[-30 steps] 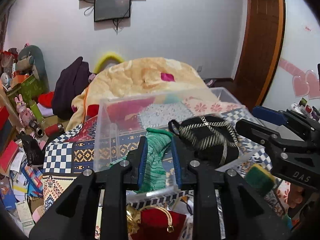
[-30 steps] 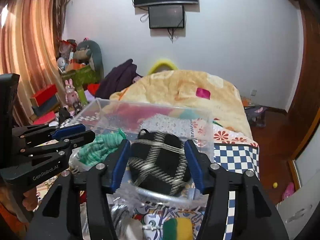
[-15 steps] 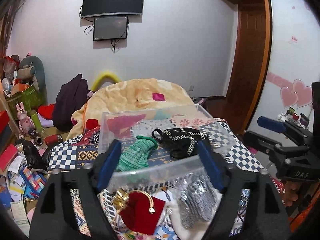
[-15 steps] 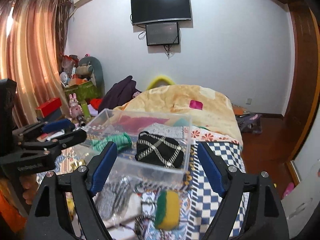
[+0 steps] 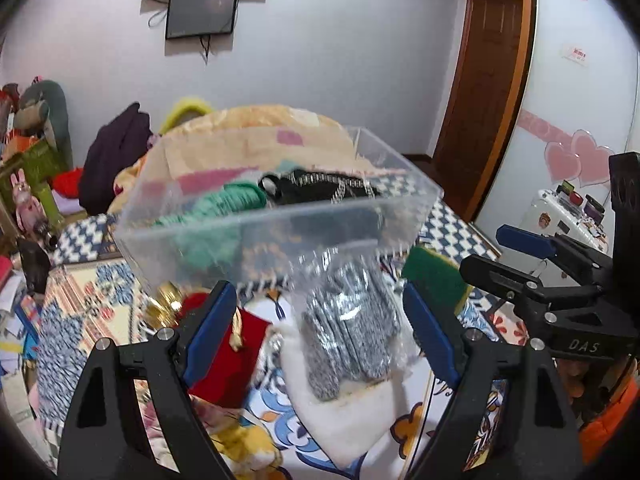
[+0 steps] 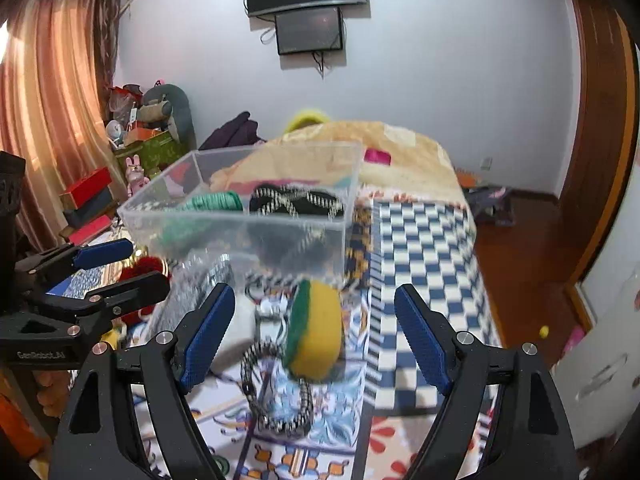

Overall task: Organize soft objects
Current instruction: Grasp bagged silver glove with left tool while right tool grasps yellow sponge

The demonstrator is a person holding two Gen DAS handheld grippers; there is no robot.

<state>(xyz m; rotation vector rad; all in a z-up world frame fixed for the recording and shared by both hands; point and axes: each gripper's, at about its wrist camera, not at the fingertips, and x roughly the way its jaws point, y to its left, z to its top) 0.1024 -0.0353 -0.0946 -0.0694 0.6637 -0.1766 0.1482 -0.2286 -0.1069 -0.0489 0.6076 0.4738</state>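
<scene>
A clear plastic bin (image 5: pixel 256 220) stands on the patterned bed and holds a green knitted piece (image 5: pixel 236 200) and a black-and-white braided piece (image 5: pixel 316 188). It also shows in the right wrist view (image 6: pixel 240 224). My left gripper (image 5: pixel 316 332) is open and empty, in front of the bin, over a clear bag of grey fabric (image 5: pixel 348 336). My right gripper (image 6: pixel 312 332) is open and empty, over a yellow-green sponge (image 6: pixel 316 332) and a braided black-and-white cord (image 6: pixel 280 392).
A red pouch with a gold handle (image 5: pixel 228 356) and a white cloth (image 5: pixel 344 420) lie by the left gripper. A peach blanket (image 6: pixel 400 156) is heaped behind the bin. Boxes and toys (image 6: pixel 132 148) crowd the left side. A wooden door (image 5: pixel 484 80) stands at the right.
Both grippers opened wide, let go of the green piece and the black braided piece in the bin, and drew back and down toward the items in front of the bin.
</scene>
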